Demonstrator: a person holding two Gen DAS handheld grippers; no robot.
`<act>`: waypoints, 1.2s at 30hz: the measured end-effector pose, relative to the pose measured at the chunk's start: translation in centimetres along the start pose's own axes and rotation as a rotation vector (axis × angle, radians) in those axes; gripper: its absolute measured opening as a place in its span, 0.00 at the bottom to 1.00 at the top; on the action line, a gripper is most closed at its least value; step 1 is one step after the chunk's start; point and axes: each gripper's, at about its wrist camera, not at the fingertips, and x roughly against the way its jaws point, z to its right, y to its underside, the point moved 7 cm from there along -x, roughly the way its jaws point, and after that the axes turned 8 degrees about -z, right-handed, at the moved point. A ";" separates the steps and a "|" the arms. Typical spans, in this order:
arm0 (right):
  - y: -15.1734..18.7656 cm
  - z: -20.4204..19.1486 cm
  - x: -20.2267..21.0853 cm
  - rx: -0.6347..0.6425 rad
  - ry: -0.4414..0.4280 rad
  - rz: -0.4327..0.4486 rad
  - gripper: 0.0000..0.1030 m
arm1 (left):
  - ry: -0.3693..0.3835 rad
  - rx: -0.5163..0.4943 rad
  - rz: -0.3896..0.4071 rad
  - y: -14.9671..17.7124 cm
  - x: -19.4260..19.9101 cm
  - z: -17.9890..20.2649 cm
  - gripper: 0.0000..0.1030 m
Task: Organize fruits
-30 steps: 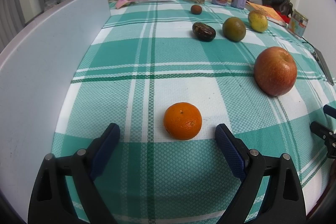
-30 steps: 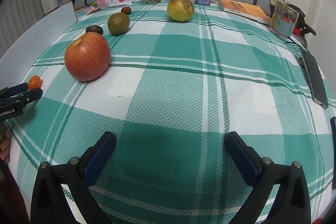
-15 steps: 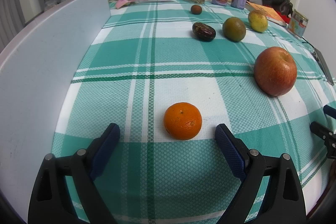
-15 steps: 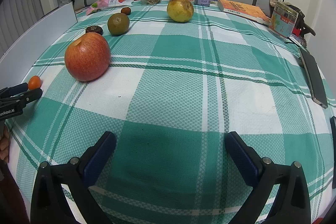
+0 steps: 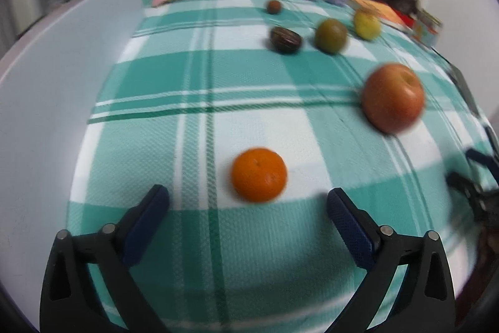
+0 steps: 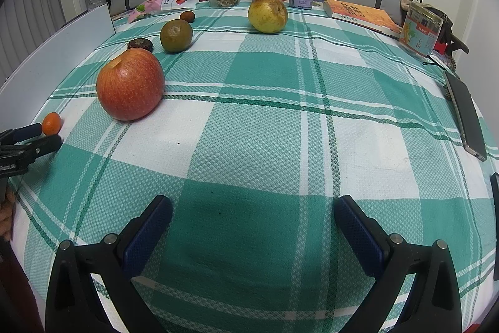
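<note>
Near the front-left corner of the bed, my left gripper (image 5: 248,198) points down at the small orange (image 5: 259,174), which sits on the checked cloth (image 6: 280,120) just ahead of the jaws and roughly centred in the gap, perhaps a touch nearer the left-hand finger. The jaws are opening as I watch and nothing is between the pads; the orange lies beyond the tips, untouched. It is round, so I see no long axis to line up with, and I judge that a short push forward and down would bring the fruit between the pads. My left hand is plainly the nearer one: from the right wrist view the orange shows only as a small spot at the left edge of the bed, right by the tips of the left gripper. My right gripper (image 6: 252,214) hangs released over bare cloth near the front edge, with nothing between its jaws. Further along the left side lie the red apple (image 6: 130,84), a dark fruit (image 6: 140,45), a greenish fruit (image 6: 176,35) and a tiny brown one (image 6: 187,16); the yellow pear (image 6: 268,14) sits toward the far edge. My left view is smeared, so the distant fruits blur and I cannot tell what the dark one is.
</note>
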 end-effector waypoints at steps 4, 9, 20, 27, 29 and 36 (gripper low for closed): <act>0.0 0.0 0.0 0.000 0.001 0.000 1.00 | 0.073 -0.034 -0.039 0.2 0.7 0.4 0.97; 0.0 0.0 0.1 0.006 -0.017 -0.012 1.00 | -0.007 -0.066 -0.028 -1.3 -0.1 1.0 0.61; -9.6 -10.9 1.0 0.180 -0.217 -0.076 0.99 | 0.050 0.090 -0.023 -0.2 2.2 -0.3 0.28; -10.7 -12.1 -1.1 0.236 -0.154 -0.211 0.65 | 0.128 0.156 0.010 0.0 7.8 -1.4 0.28; -10.7 -12.2 -0.1 0.206 -0.214 -0.215 0.64 | 0.171 0.176 0.044 -0.4 10.7 -2.1 0.28; -15.4 -21.4 8.3 0.223 -0.520 -0.111 0.03 | 0.167 0.324 0.202 -4.2 20.4 -12.6 0.28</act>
